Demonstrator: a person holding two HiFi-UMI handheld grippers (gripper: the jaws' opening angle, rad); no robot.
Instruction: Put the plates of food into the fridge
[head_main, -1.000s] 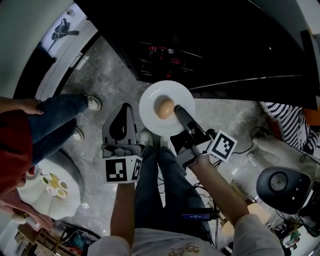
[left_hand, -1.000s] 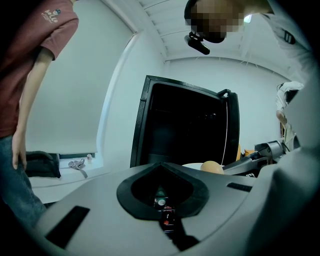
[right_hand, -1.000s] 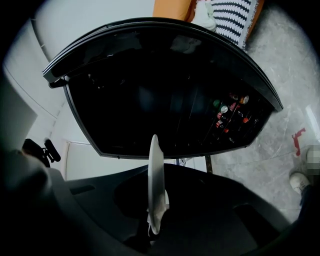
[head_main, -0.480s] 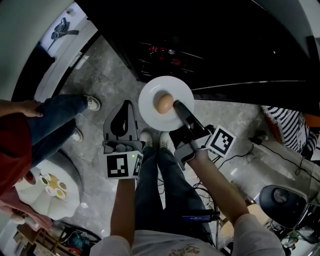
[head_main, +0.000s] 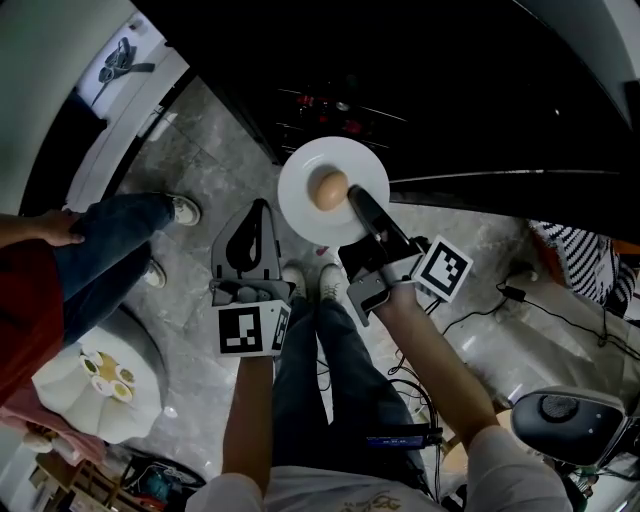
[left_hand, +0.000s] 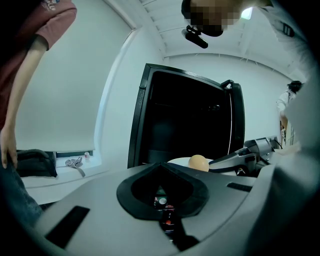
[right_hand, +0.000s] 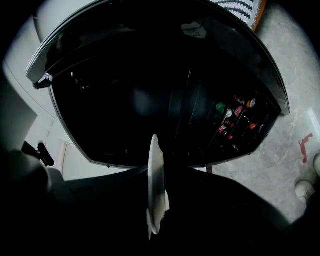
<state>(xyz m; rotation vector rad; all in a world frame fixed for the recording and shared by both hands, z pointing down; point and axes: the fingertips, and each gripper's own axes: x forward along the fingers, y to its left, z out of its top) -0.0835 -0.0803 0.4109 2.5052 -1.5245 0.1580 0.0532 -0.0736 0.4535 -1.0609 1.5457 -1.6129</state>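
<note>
A white plate (head_main: 305, 215) carrying a round tan bun (head_main: 328, 190) hangs level just in front of the dark open fridge (head_main: 420, 90). My right gripper (head_main: 356, 200) is shut on the plate's near right rim. In the right gripper view the plate (right_hand: 154, 165) shows edge-on between the dark jaws, with the fridge (right_hand: 165, 90) interior beyond. My left gripper (head_main: 258, 208) sits to the left of the plate and a little nearer to me; its grey jaws meet at the tips with nothing in them. In the left gripper view the bun (left_hand: 198, 162) shows past those jaws.
Bottles (head_main: 322, 104) stand on the fridge's door shelf. A person in jeans (head_main: 110, 240) stands at the left on the grey stone floor. A white flower-shaped stand (head_main: 95, 385) is at the lower left. Cables (head_main: 520, 300) and a round black device (head_main: 565, 412) lie at the right.
The plate, held by my right gripper, has edged a little toward the fridge. My left gripper has kept pace beside it.
</note>
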